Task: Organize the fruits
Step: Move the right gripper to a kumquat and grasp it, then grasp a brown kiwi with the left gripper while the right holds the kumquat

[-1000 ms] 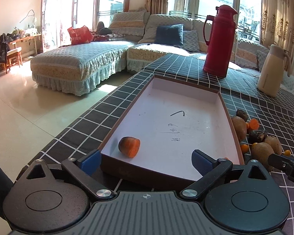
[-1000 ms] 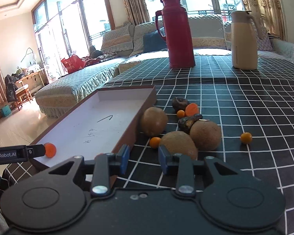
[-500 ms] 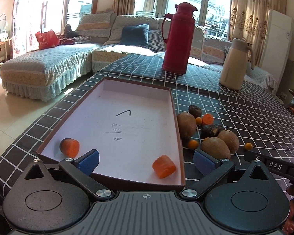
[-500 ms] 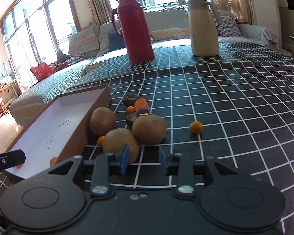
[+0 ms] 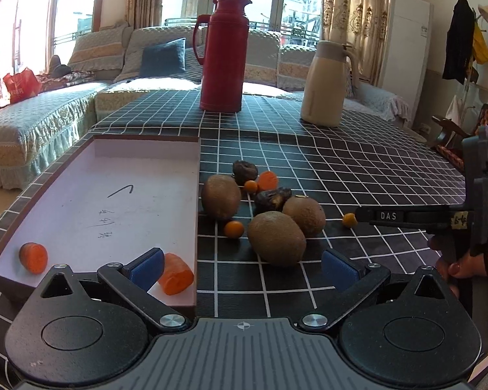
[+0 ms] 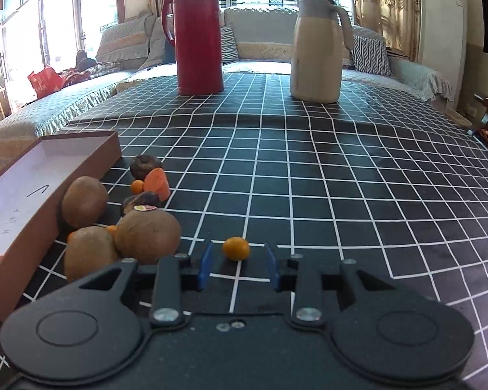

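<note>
My left gripper (image 5: pixel 242 266) is open wide, low over the tray's near right corner. The nearest of three brown kiwis (image 5: pixel 276 239) lies just ahead of its gap. The brown tray (image 5: pixel 114 188) holds two carrot pieces (image 5: pixel 33 257) (image 5: pixel 175 274). Beside the tray lie the kiwis, two dark fruits (image 5: pixel 271 198), a carrot piece (image 5: pixel 267 180) and small orange fruits (image 5: pixel 234 228). My right gripper (image 6: pixel 239 266) stands narrowly open. A lone small orange fruit (image 6: pixel 236 248) rests on the cloth at its fingertips, untouched by the pads. The right gripper (image 5: pixel 362 217) also shows side-on in the left wrist view.
A red thermos (image 5: pixel 224 55) and a cream jug (image 5: pixel 325 84) stand at the back of the black checked tablecloth (image 6: pixel 341 195). A hand (image 5: pixel 465 266) grips the right tool. Sofas lie beyond the table, and the table edge drops off left of the tray.
Both views have swung right. The left gripper went from facing the tray to the fruit pile. The right gripper moved from the kiwis to the lone small orange fruit.
</note>
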Demonstrator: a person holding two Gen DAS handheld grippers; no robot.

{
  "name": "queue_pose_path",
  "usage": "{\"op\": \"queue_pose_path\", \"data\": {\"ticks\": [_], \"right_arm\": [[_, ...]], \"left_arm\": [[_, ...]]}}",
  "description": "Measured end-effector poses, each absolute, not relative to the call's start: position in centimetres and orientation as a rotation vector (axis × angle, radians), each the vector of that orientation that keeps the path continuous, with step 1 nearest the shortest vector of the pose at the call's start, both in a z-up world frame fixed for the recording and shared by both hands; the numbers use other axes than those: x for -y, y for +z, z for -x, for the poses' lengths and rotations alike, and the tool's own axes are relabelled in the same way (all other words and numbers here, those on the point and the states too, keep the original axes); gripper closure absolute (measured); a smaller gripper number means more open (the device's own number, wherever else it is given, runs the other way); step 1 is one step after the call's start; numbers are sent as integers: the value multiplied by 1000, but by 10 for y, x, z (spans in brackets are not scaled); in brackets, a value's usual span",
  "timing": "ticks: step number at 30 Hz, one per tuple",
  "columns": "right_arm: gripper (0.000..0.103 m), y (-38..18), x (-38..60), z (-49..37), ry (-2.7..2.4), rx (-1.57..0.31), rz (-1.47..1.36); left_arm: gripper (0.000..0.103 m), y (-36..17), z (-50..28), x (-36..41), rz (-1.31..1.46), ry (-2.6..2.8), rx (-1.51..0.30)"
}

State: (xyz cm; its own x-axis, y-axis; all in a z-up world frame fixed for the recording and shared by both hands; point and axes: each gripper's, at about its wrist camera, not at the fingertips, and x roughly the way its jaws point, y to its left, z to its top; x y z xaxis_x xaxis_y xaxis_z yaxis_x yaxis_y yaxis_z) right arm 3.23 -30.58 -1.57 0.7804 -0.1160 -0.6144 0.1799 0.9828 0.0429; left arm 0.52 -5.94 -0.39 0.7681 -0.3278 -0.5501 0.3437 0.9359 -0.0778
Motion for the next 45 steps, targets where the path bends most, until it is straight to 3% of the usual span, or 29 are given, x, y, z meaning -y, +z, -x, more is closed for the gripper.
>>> {"op": "queue_pose_path", "data": {"ticks": [14, 33, 36, 45], "right_arm": [[81, -36, 317, -58, -134, -709, -217], [82, -29, 324, -49, -184, -699, -246], [82, -25, 332, -46, -186, -686, -282], [82, -23, 339, -38, -196, -671, -315]], "left_arm": [[1, -7, -15, 81, -37, -358, -603], [2, -10, -32, 112, -86, -350, -634], [20, -16, -36, 123, -95, -360, -663], [27, -28, -57, 145, -133, -317, -693]]}}
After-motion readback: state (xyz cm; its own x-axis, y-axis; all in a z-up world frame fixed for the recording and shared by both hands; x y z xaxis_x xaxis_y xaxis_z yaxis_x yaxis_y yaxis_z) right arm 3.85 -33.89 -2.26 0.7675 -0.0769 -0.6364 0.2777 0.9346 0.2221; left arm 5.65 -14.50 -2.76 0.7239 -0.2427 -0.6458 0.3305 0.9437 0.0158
